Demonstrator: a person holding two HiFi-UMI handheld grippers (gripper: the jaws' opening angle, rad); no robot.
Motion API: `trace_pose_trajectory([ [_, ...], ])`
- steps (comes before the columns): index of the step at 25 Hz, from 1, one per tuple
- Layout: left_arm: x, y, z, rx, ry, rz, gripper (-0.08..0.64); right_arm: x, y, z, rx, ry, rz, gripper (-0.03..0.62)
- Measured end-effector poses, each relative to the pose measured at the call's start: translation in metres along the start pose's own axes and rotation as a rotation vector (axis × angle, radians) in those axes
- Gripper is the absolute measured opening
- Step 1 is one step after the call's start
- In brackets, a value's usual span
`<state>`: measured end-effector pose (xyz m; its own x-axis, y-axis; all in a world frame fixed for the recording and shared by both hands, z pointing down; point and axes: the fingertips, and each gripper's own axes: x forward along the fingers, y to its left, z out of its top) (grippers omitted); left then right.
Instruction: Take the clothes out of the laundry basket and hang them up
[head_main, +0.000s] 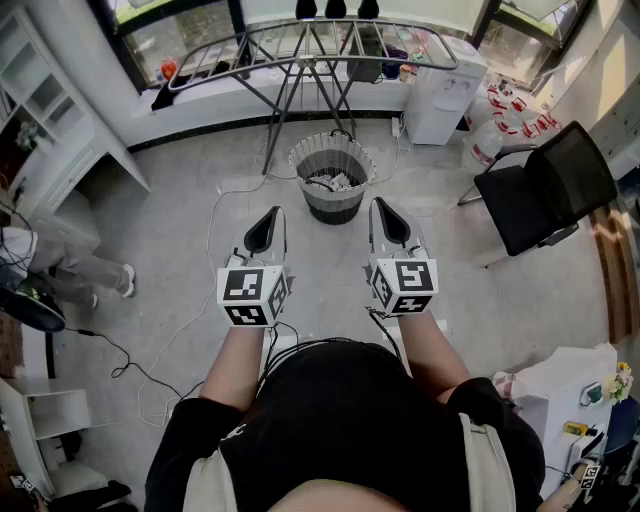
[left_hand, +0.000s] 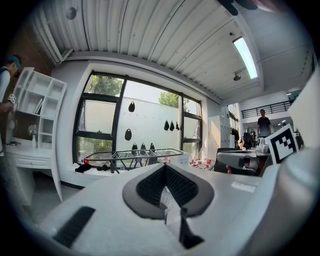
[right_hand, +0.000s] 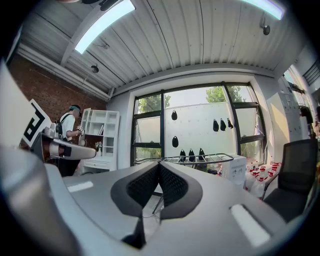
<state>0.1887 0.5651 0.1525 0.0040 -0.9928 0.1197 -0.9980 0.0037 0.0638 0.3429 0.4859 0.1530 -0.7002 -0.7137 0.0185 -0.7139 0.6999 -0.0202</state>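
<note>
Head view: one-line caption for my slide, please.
Left gripper and right gripper, both shut and empty, side by side facing the laundry basket of clothes by the drying rack.

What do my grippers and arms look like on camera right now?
The left gripper and right gripper match: white bodies, fingers lined with black textured pads, each backed by a cube of black-and-white square markers. Thin black cables trail back to you. You wear a black short-sleeved top.

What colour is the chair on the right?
The chair is black, clearest in the head view.
</note>
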Motion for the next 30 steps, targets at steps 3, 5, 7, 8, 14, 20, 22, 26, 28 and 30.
trace_pose_trajectory([
  [3,-0.004,0.003,-0.001,0.004,-0.002,-0.004,0.009,-0.001,0.003,0.0,0.012,-0.006,-0.009,0.012],
  [5,-0.004,0.006,-0.001,0.003,-0.004,-0.007,0.009,0.002,0.005,0.0,0.01,-0.006,-0.011,0.012],
  [7,-0.003,0.011,0.0,0.002,-0.005,-0.012,0.009,0.006,0.009,0.001,0.003,-0.006,-0.014,0.012],
  [8,-0.003,0.013,0.0,0.002,-0.005,-0.015,0.009,0.007,0.011,0.001,0.0,-0.006,-0.016,0.012],
  [14,-0.002,0.027,-0.003,0.005,-0.009,-0.051,0.009,0.015,0.025,-0.003,-0.007,-0.007,-0.04,0.012],
  [20,-0.001,0.046,-0.008,0.011,-0.007,-0.059,0.009,0.023,0.038,-0.011,-0.018,0.0,-0.052,0.012],
  [22,0.004,0.05,-0.008,0.014,-0.011,-0.059,0.009,0.029,0.034,-0.012,-0.019,-0.005,-0.061,0.012],
  [26,0.023,0.063,-0.007,0.024,-0.019,-0.055,0.009,0.051,0.026,-0.014,-0.02,-0.017,-0.067,0.012],
  [28,0.034,0.072,-0.006,0.029,-0.019,-0.051,0.009,0.066,0.023,-0.016,-0.018,-0.019,-0.065,0.012],
  [30,0.048,0.082,-0.004,0.034,-0.018,-0.046,0.008,0.083,0.019,-0.018,-0.018,-0.018,-0.061,0.012],
])
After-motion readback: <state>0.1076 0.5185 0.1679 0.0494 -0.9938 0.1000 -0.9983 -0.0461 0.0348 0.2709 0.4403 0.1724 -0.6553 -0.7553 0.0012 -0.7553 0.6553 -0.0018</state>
